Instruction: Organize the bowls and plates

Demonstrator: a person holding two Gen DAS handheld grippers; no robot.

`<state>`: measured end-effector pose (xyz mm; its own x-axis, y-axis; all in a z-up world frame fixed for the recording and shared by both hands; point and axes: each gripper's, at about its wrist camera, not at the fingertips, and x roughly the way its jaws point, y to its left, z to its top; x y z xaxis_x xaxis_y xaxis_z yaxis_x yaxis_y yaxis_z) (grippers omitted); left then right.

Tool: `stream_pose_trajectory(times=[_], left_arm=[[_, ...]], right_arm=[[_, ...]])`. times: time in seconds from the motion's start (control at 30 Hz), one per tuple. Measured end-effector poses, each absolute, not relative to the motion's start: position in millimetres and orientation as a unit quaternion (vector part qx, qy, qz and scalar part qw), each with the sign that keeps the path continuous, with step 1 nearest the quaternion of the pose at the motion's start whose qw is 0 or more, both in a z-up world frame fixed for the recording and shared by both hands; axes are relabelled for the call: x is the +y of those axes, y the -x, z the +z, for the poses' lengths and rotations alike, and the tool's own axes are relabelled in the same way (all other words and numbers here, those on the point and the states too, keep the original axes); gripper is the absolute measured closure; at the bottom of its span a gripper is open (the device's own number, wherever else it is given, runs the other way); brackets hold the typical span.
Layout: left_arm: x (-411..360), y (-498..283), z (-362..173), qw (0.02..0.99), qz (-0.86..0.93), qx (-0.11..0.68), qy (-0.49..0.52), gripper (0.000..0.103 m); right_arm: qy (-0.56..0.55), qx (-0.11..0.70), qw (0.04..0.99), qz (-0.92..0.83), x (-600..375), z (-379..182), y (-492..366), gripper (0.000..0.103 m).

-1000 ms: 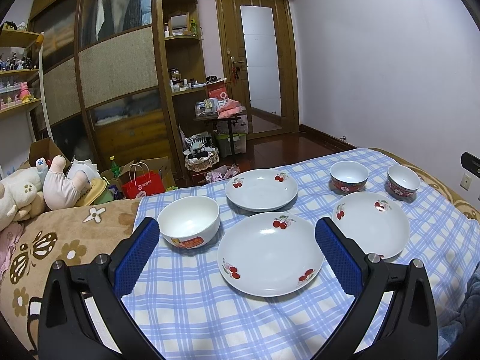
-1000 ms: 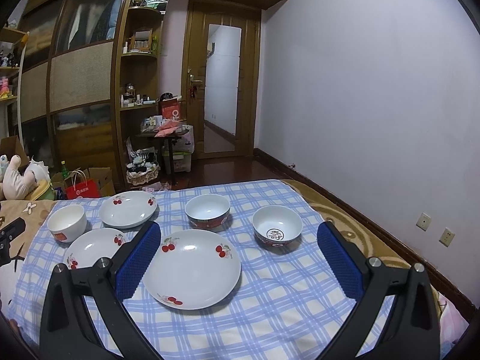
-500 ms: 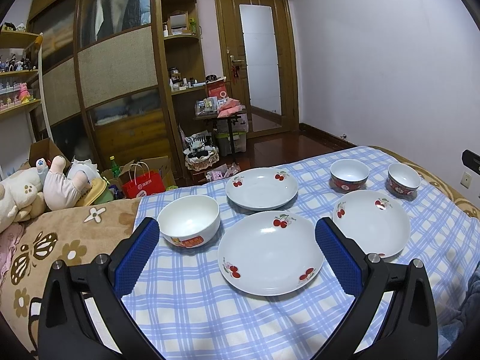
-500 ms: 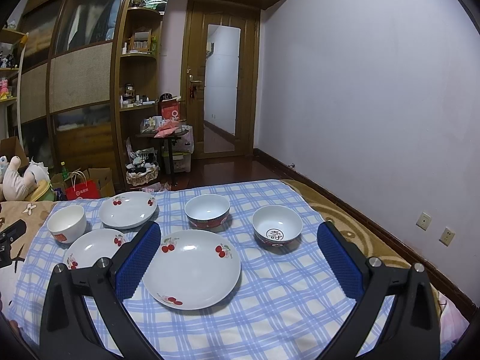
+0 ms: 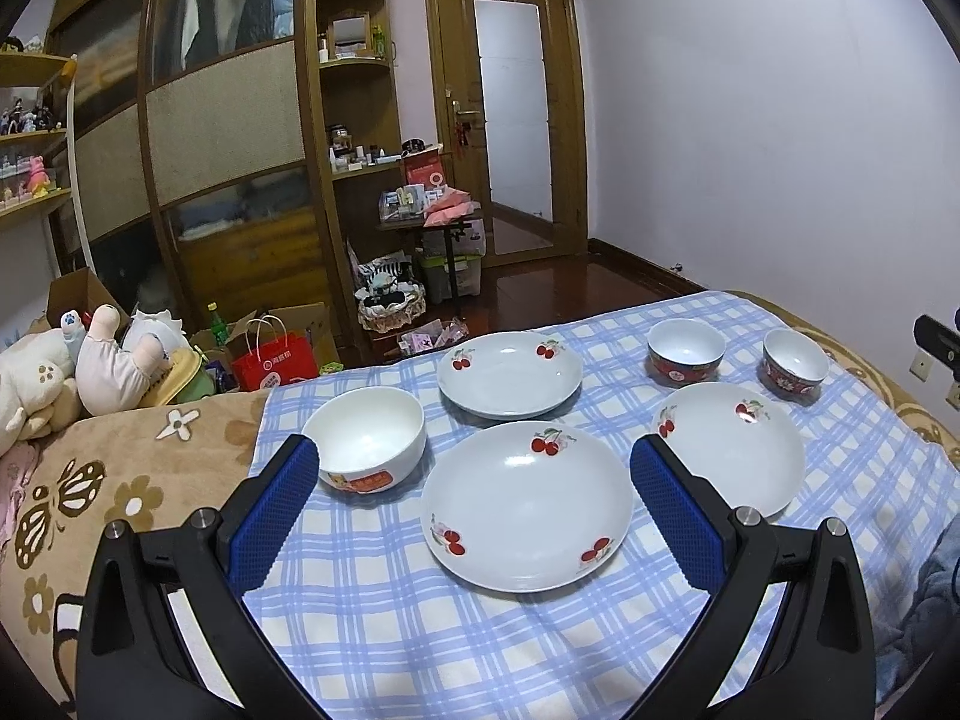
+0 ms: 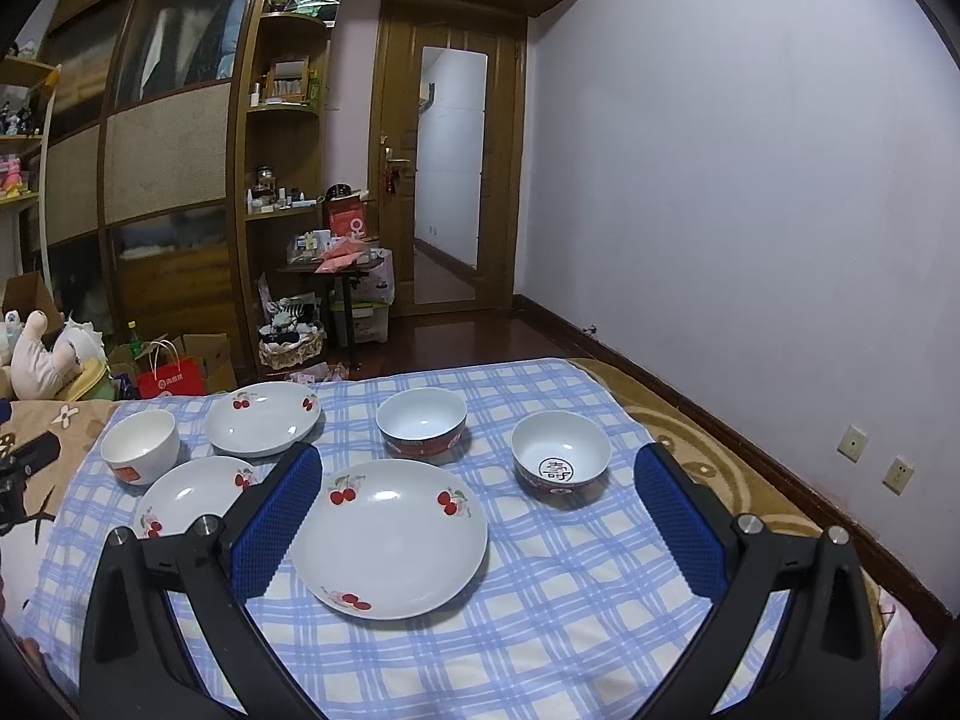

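Note:
Three white cherry-print plates and three bowls lie on a blue checked cloth [image 5: 420, 648]. In the left wrist view my left gripper [image 5: 474, 468] is open and empty, above the near plate [image 5: 527, 504]. A white bowl [image 5: 366, 438] is at its left, a far plate [image 5: 510, 373] behind, a right plate [image 5: 729, 447] and two red bowls [image 5: 685, 351] [image 5: 795, 365] beyond. In the right wrist view my right gripper [image 6: 477, 474] is open and empty above the right plate [image 6: 389, 537], with the red bowls [image 6: 422, 422] [image 6: 561, 457] behind it.
The cloth covers a bed with a brown patterned blanket [image 5: 90, 480] at the left. Stuffed toys [image 5: 90, 360] and a red bag [image 5: 273, 360] lie beyond the left edge. A wall with sockets [image 6: 852, 441] runs along the right. A wardrobe and a door stand far behind.

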<state>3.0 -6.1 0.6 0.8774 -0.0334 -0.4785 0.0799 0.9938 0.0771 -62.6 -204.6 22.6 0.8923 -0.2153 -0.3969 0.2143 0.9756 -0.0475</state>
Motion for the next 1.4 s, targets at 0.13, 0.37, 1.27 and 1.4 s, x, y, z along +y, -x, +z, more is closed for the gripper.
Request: stream_pose_trajectory(times=[0.13,0.37,1.27,1.4], left_arm=[[-10.8,-9.4,9.9,0.965,-0.031,0.253,-0.053,0.001],[-18.7,-25.6,27.9,0.965,-0.034,0.256,-0.055,0.001],[-112.0,-126.8,0.2,0.934,-0.12,0.322,-0.1,0.001],[-125.2,-143.4,-17.8,0.926,-0.129,0.336,-0.112,0.001]], right_arm=[[0.005,0.2,0.973,-0.111,-202.4,26.8,62.1,0.0],[-0.015,0.202,0.972,-0.121,-217.9,33.2,48.9,0.0],[-0.08,0.276,0.95,-0.123,-261.6,-4.1,-30.3,0.0],[-0.079,0.295,0.943,-0.132,-265.7,-18.8,-43.3,0.001]])
